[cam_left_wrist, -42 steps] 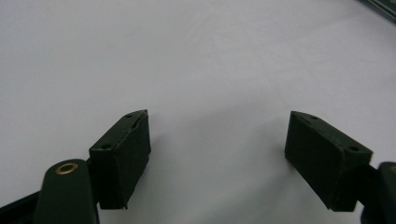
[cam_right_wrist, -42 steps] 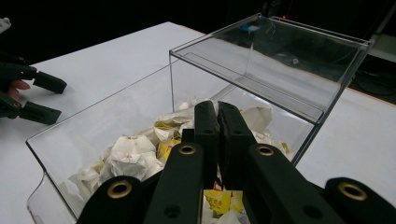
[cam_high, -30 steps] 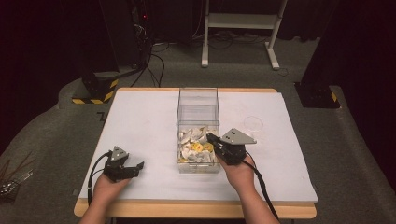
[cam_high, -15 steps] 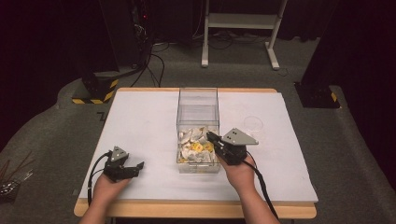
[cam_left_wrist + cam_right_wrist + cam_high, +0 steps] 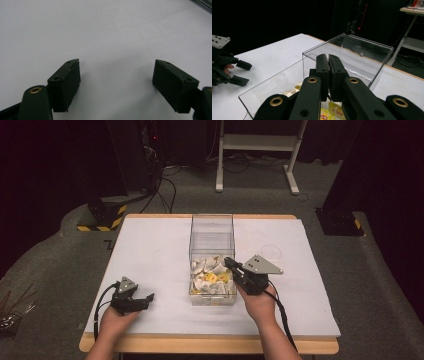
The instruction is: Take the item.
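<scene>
**Right gripper over the clear box, left gripper resting on the table**

A tall clear plastic box (image 5: 212, 240) with an open top stands in the centre of the high view, on the white sheet (image 5: 150, 250) that covers the table. In its lower part lie small white and yellow packets (image 5: 210, 277), piled together near the front wall.

The right gripper (image 5: 229, 262) is just right of centre in the high view, and its tip reaches over the right rim of the box, above the packets. In the right gripper view its two black jaws are pressed together, with nothing visible between them.

The left gripper (image 5: 149, 297) is in the lower left of the high view, well apart from the box. In the left gripper view its jaws are spread wide over the bare white sheet, and they hold nothing.
</scene>
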A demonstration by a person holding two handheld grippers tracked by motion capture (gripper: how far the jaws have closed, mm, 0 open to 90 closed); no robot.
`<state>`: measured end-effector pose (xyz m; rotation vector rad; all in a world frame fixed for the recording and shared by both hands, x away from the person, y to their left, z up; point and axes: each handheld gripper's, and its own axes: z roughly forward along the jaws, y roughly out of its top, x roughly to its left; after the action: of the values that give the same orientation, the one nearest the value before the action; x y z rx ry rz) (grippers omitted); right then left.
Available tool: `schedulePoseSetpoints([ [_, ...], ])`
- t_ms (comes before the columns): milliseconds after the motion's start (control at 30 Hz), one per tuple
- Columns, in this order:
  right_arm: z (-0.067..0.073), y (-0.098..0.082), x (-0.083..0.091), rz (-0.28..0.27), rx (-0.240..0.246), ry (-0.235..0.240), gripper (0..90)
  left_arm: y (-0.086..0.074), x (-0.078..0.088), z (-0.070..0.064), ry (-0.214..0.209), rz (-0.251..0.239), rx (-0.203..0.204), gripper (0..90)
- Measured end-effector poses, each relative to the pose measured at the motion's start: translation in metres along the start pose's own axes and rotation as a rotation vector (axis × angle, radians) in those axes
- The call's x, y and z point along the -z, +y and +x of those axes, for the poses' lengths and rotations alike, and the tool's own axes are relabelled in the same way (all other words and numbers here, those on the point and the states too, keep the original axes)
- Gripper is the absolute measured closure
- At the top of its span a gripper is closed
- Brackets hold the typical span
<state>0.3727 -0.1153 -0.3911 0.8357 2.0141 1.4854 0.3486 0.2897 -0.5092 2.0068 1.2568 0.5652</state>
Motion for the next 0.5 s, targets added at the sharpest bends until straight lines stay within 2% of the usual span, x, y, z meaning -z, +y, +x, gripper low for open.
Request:
schedulePoseSetpoints([
  [500, -0.0075, 0.0093, 0.0069, -0.054, -0.012, -0.004, 88.4, -0.0003, 0.0001, 0.0002, 0.000, -0.003, 0.000, 22.5],
])
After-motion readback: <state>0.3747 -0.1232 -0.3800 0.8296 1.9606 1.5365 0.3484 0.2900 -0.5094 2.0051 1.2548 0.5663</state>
